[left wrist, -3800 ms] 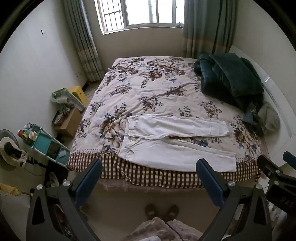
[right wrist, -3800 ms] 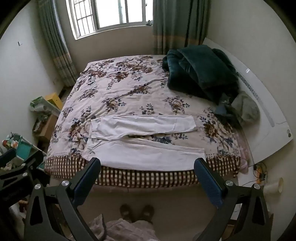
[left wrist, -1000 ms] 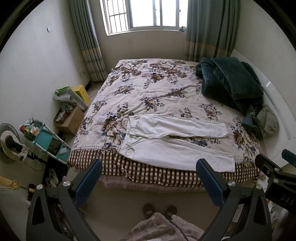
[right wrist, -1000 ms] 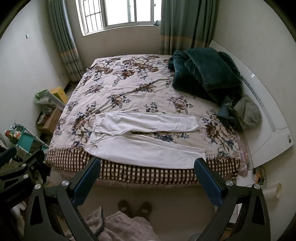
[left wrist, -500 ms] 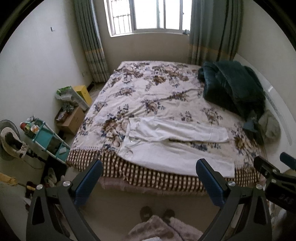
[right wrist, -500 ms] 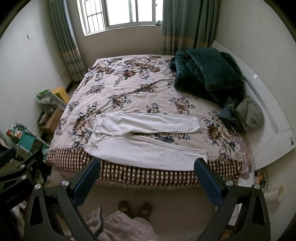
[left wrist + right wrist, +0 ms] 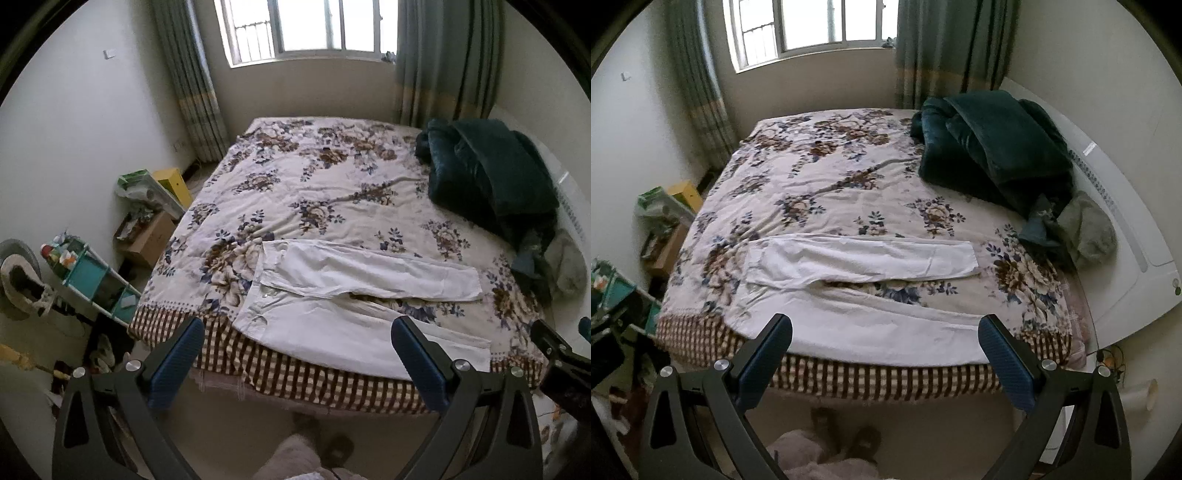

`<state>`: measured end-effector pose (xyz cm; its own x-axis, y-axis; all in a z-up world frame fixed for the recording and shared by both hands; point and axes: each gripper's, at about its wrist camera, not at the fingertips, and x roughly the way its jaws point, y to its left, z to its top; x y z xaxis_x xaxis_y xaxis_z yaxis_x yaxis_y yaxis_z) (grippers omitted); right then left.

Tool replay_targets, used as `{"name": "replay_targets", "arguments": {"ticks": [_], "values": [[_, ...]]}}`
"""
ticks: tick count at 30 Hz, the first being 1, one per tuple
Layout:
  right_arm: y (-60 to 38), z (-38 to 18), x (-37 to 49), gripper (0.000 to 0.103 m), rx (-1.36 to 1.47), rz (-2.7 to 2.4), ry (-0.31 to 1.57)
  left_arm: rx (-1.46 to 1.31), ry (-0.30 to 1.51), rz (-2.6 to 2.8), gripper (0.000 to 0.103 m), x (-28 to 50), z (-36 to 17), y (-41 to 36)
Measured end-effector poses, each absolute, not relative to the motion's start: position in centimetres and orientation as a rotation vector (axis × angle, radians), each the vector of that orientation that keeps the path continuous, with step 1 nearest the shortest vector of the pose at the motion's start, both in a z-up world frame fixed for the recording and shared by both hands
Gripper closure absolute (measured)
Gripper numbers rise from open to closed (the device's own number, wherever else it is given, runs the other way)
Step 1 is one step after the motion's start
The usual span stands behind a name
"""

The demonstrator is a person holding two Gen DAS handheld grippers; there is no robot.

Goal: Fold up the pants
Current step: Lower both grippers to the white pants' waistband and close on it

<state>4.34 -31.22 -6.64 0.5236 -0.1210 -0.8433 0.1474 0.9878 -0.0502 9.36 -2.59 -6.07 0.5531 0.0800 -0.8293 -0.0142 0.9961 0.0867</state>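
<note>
White pants [image 7: 347, 295] lie spread flat along the near edge of the bed, waist to the left, both legs running right with a gap between them; they also show in the right wrist view [image 7: 857, 291]. My left gripper [image 7: 295, 354] is open and empty, held in the air short of the bed, in front of the waist and near leg. My right gripper [image 7: 884, 349] is open and empty, held in front of the near leg. Part of the right gripper shows at the left wrist view's right edge [image 7: 561, 358].
The bed [image 7: 314, 199] has a floral cover with a checked edge [image 7: 886, 373]. A dark green blanket [image 7: 990, 144] and grey clothes [image 7: 1089, 229] lie at its right. Boxes [image 7: 151, 236], a teal rack [image 7: 88, 277] and a fan [image 7: 18, 284] stand at left.
Both grippers have moved closer to the bed, so the pants look larger. Both stay open and empty.
</note>
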Motion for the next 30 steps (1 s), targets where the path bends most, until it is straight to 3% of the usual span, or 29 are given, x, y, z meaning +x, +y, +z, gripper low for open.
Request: {"name": "replay_targets", "arguments": {"ticks": [8, 15, 23, 30], "values": [[-32.2, -14.4, 15.6, 0.001, 0.032, -0.283, 1.072, 0.098, 1.065, -0.018, 0.000, 19.5, -12.5, -3.8], [-33.8, -23.7, 26.9, 0.001, 0.048, -0.347, 1.170, 0.175, 1.153, -0.072, 0.000, 31.2, -21.9, -5.9], [-38.3, -39.9, 38.9, 0.001, -0.060, -0.285, 1.368, 0.343, 1.278, -0.147, 0.000, 42.2, -36.8, -10.7], [-41.1, -57.5, 50.1, 0.001, -0.267, -0.088, 1.599, 0.656, 1.335, -0.255, 0.000, 49.0, -52.0, -18.8]]}}
